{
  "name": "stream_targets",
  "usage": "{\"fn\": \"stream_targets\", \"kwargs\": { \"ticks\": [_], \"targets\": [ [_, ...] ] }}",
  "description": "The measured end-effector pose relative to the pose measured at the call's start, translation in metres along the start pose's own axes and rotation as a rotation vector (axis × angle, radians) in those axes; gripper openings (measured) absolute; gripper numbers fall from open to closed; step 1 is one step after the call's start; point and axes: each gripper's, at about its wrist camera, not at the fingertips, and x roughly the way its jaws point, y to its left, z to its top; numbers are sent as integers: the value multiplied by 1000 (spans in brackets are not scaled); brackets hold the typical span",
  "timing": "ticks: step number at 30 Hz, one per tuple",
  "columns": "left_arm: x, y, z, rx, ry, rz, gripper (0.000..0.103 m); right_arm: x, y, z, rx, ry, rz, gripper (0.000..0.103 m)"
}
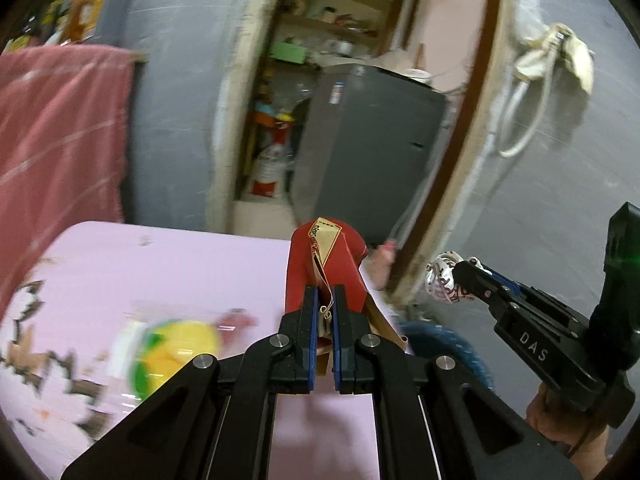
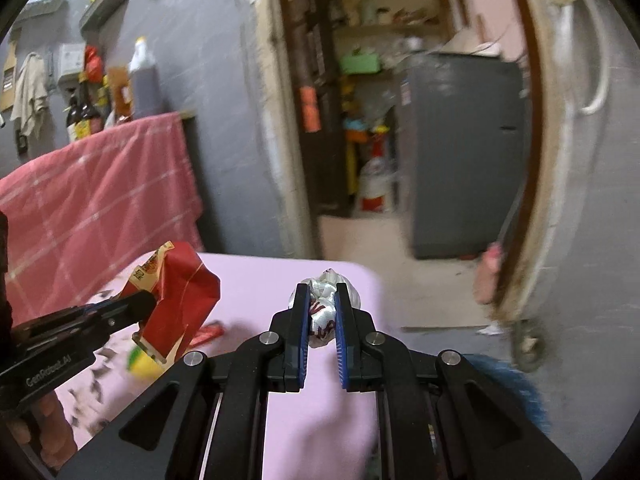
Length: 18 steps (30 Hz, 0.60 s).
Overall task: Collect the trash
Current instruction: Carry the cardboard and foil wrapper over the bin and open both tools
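- Above the pink table (image 1: 168, 264), the left gripper (image 1: 325, 300) pinches a red wrapper (image 1: 324, 256), lifted for disposal.
- Right gripper (image 2: 322, 300) clamps a crumpled white wrapper (image 2: 326, 300), likewise carried off.

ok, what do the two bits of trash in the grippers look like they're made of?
Red packet in left gripper: looks like thin printed paperboard or laminated paper, matte, with sharp creases and a brown inside. Crumpled wrapper in right gripper: probably metallised plastic film, shiny silver-white, balled into tight wrinkles.
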Motion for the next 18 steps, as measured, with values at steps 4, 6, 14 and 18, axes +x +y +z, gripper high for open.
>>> {"fn": "stream_targets", "kwargs": {
  "ticks": [4,6,14,18],
  "targets": [
    [16,-41,-8,20,7,-50,4,-30,-38,-13,25,-54,-86,9],
    [25,-62,-13,38,4,-67,4,-41,-52,-20,35,-75,-120,9],
    [59,-115,-33,100,10,-89,4,-61,-108,-43,82,-98,-225,9],
    [78,-132,-43,117,57,-91,4,-56,-128,-55,120,-48,-223,10]
  ]
}}
